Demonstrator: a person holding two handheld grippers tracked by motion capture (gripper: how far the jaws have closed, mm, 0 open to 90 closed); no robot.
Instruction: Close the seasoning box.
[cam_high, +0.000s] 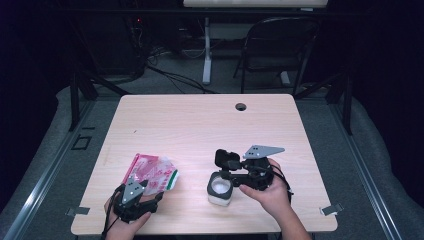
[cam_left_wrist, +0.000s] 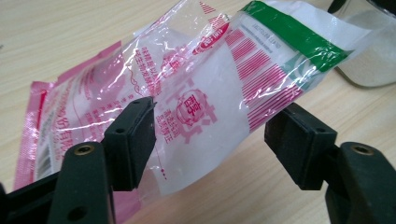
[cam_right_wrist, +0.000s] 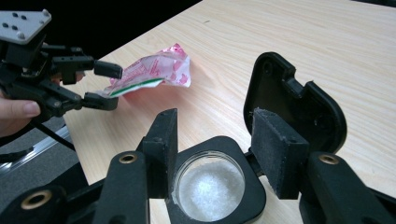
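The left gripper (cam_high: 150, 189) stands released around the emptied packet (cam_left_wrist: 196, 98), while the right gripper (cam_right_wrist: 212, 149), jaws spread, hovers over the open jar (cam_right_wrist: 210, 186), apparently to close its lid (cam_right_wrist: 299, 100).

We see the far bench (cam_high: 210, 120) wide open; near us the plastic packet (cam_high: 150, 175) and open-lidded jar (cam_high: 220, 189) block passage, with perhaps a narrow gap between.
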